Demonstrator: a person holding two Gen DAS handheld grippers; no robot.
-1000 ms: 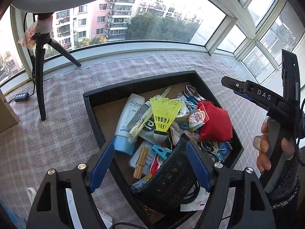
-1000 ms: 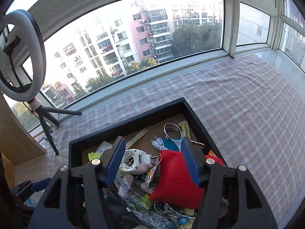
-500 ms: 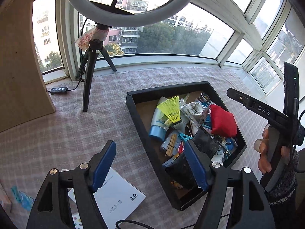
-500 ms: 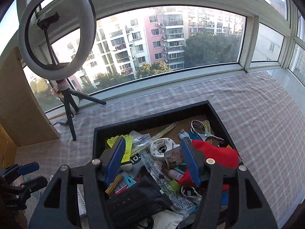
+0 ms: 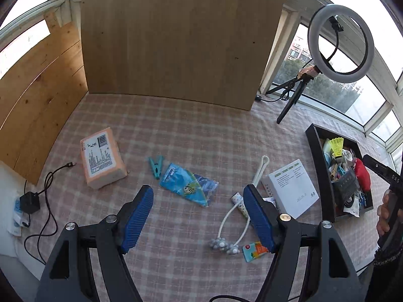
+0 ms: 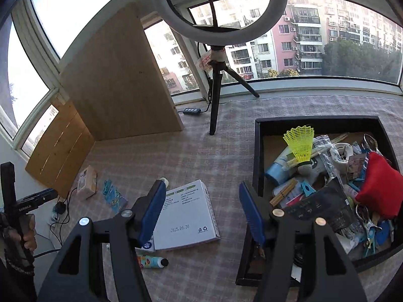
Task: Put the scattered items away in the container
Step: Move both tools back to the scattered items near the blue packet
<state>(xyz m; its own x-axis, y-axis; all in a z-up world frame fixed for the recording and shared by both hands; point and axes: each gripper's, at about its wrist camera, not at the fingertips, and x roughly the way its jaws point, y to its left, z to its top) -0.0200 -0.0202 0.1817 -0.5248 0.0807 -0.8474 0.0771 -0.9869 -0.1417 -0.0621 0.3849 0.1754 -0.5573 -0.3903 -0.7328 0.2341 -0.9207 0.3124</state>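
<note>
My left tool [image 5: 199,216] hangs wide and empty over the blue snack packet [image 5: 189,183], probably foil; next, lower and pinch it for the black tray [image 5: 325,183].

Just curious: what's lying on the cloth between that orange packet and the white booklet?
In the left wrist view: a teal clothespin, then a blue cartoon packet.

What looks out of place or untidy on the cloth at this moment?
Several items lie outside the black tray: an orange packet, teal clip, blue pouch and white booklet. The tray itself is heaped, a yellow shuttlecock sticking up.
</note>
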